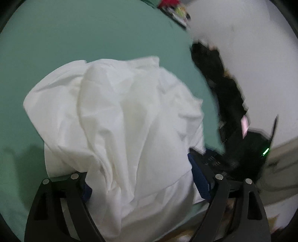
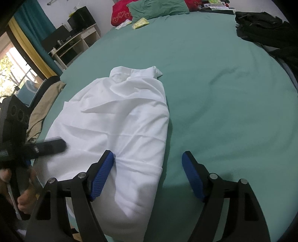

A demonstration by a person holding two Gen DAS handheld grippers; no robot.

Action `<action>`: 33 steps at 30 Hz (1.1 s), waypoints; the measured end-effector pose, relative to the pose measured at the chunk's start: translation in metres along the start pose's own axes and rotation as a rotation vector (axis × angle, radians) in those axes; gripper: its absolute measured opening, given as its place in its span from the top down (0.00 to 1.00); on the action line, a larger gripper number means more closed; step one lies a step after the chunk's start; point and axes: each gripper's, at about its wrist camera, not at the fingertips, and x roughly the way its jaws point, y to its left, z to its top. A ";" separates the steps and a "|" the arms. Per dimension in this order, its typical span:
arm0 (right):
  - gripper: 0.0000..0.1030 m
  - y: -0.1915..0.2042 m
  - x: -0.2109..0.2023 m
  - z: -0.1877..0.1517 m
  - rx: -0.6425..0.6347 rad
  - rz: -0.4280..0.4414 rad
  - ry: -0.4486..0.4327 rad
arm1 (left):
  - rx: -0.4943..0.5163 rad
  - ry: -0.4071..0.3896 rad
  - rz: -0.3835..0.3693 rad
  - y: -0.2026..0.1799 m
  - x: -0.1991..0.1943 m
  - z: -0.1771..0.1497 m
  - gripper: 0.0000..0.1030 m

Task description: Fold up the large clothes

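A large white garment (image 2: pixel 119 119) lies crumpled lengthwise on the green bed sheet (image 2: pixel 223 93), collar end away from me. My right gripper (image 2: pixel 149 173) is open, its blue pads spread over the garment's near edge, the left pad (image 2: pixel 101 176) touching the cloth. In the left wrist view the white garment (image 1: pixel 119 130) fills the space between the fingers of my left gripper (image 1: pixel 143 178), which stands open around bunched cloth. The left gripper also shows at the left edge of the right wrist view (image 2: pixel 46 147), blurred, by the garment's left side.
A black garment (image 2: pixel 264 29) lies at the bed's far right, also in the left wrist view (image 1: pixel 219 89). Green and red pillows (image 2: pixel 158 7) and small packets sit at the head. A tan cloth (image 2: pixel 44 108) hangs off the left edge. Shelving stands beyond.
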 end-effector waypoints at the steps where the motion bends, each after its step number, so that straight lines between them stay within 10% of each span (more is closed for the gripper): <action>1: 0.26 -0.001 -0.001 0.000 0.002 0.003 0.002 | 0.042 0.019 0.045 -0.004 0.002 0.000 0.16; 22: 0.27 -0.001 0.011 0.007 0.073 0.123 0.013 | 0.230 -0.039 0.154 -0.015 0.007 -0.008 0.37; 26: 0.58 0.004 0.017 0.005 0.110 0.202 0.025 | 0.267 -0.048 0.135 -0.026 0.008 -0.010 0.64; 33: 0.83 0.017 0.003 0.007 0.075 0.205 -0.033 | 0.251 -0.090 0.106 -0.025 -0.012 -0.011 0.73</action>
